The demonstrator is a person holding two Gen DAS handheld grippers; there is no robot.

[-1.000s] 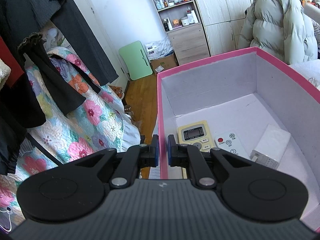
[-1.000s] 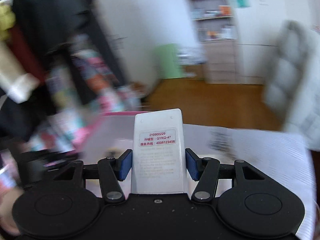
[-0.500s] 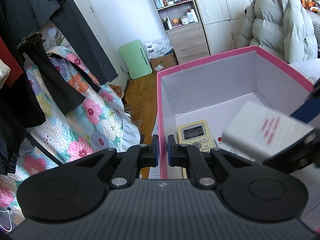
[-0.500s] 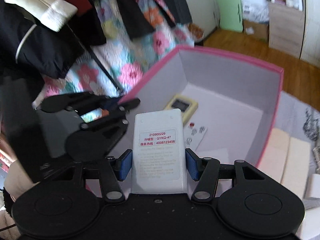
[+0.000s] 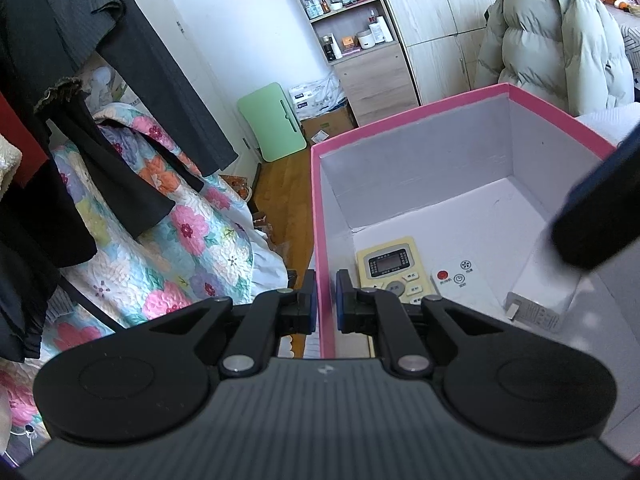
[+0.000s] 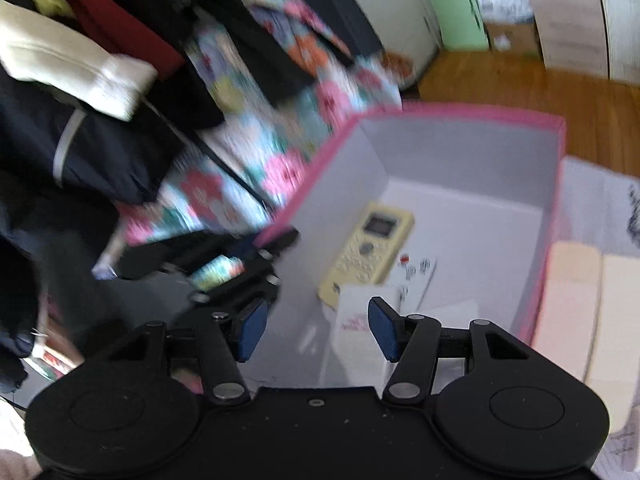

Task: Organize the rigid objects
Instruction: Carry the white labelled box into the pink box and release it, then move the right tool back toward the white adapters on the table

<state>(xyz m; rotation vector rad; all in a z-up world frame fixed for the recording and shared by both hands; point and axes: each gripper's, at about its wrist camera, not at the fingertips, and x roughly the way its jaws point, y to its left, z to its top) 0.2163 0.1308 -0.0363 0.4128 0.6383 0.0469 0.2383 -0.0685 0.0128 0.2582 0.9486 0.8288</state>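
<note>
The left gripper (image 5: 326,300) was closed down narrow on the near left wall of the pink box (image 5: 400,120), one blue pad outside the wall and the other inside, with the pink rim running up between them. The box stood open, its inside pale grey. On its floor lay a yellow remote (image 5: 390,270) with a small screen, face up near the clamped wall, and just beside it a flat white remote (image 5: 456,280) with a red button. Farther toward the right wall lay a white block (image 5: 540,300) with a labelled end. The right gripper (image 6: 316,328) hung over the box's near end, pointing down into it, and its jaws stood well apart. A white remote with red print (image 6: 356,332) showed between its pads, blurred, above the box floor and overlapping the near end of the yellow remote in that view. The left pad was clear of it; whether the right pad touched it could not be told. Outside the box, on the left, a floral quilt (image 5: 180,240) hung under dark clothes, and a puffy coat (image 5: 552,40) sat behind the box's far corner.
</note>
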